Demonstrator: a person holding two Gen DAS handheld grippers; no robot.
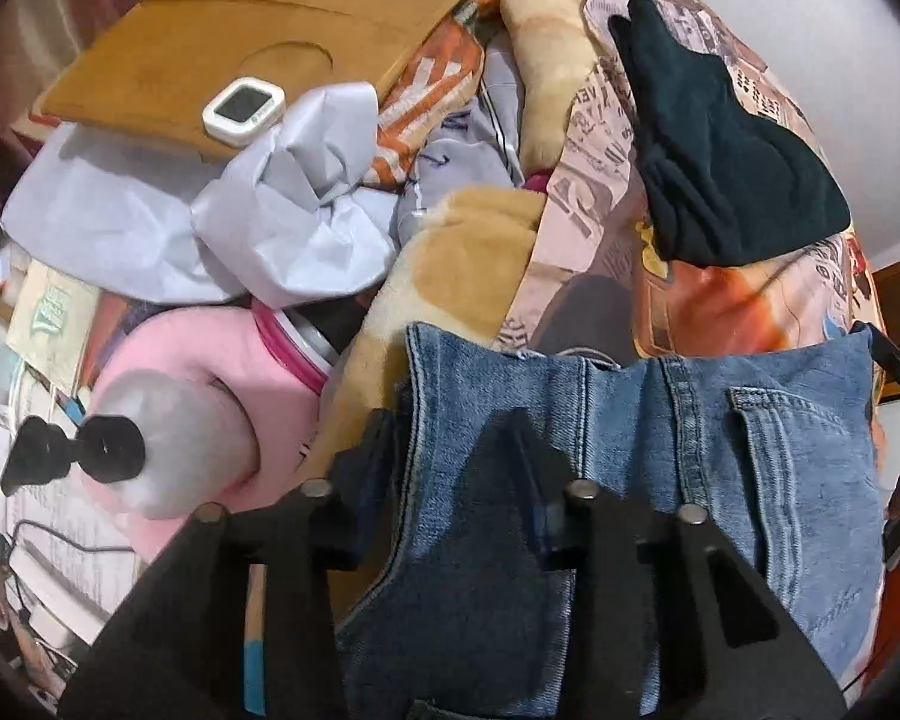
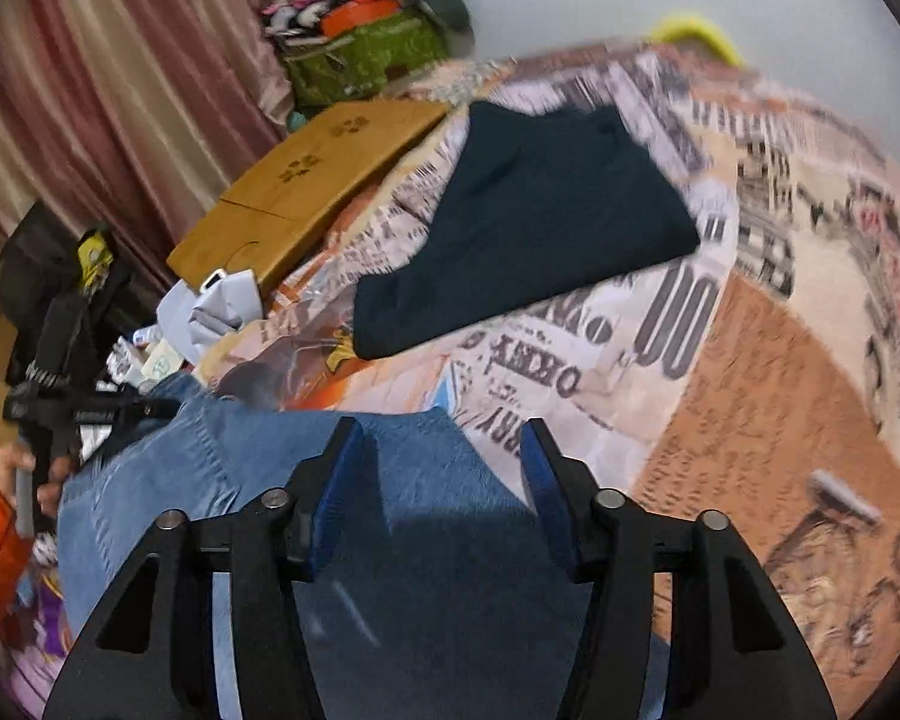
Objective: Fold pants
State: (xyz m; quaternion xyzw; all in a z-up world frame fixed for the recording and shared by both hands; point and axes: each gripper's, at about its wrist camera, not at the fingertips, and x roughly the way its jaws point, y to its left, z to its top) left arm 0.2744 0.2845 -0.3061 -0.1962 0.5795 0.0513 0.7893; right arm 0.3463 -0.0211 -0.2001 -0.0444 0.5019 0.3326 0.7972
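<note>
my left tongs (image 1: 450,450) spread wide over the blue denim pants (image 1: 660,450), nothing pinched, right tongs (image 2: 441,450) gaping too, faded denim bunched at 6 o'clock on the printed bedspread (image 2: 750,360), pocket and seams showing, dark folded garment (image 2: 528,222) around 12

We see bare printed bedspread (image 2: 750,360) to the right of the jeans (image 2: 420,540). Ahead lies a dark folded garment (image 2: 528,222); left, crumpled paper (image 1: 288,222) and a wooden tray (image 1: 240,42) crowd the way.
</note>
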